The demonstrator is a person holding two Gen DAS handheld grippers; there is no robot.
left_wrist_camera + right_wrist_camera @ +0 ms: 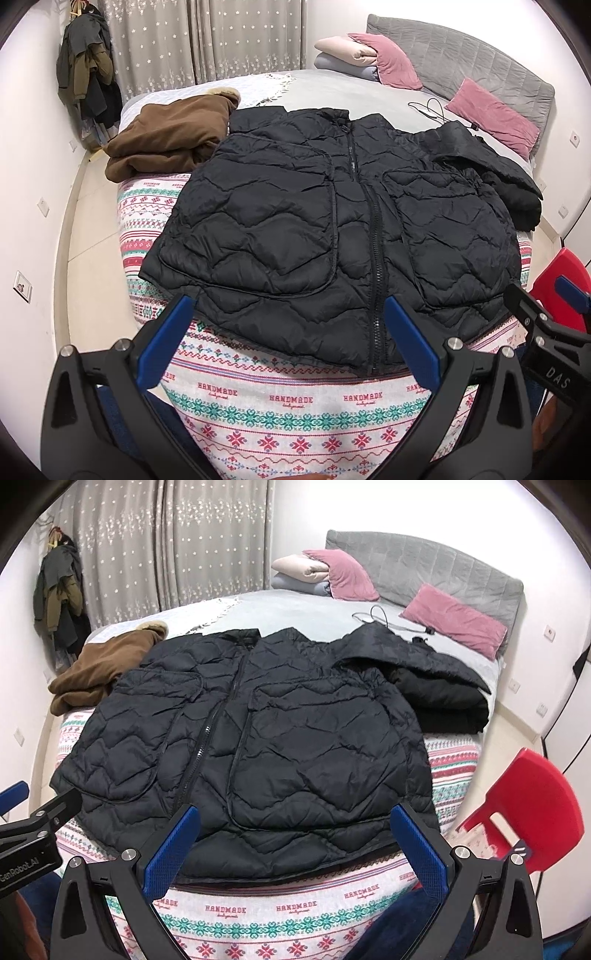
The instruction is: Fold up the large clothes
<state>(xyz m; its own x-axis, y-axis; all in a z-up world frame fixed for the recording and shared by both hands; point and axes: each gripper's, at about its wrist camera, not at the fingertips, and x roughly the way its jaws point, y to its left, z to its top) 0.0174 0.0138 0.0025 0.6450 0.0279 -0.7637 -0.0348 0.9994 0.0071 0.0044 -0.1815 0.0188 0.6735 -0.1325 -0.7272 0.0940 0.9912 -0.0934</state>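
Evidently the black jacket (332, 229) lay zipped and flat at the bed's (280, 406) near edge for folding, while the left hand-held gripper (291, 332) and right hand-held gripper (295, 834) hovered spread, holding nothing.

Left hand-held gripper (290, 332): jaws spread wide; blue pads (164, 341) face each other; nothing between them; pointing forward and slightly down
Right hand-held gripper (295, 840): jaws equally wide apart; blue fingers (419, 843) empty; level with the left, just beside it; each visible at the other camera's edge
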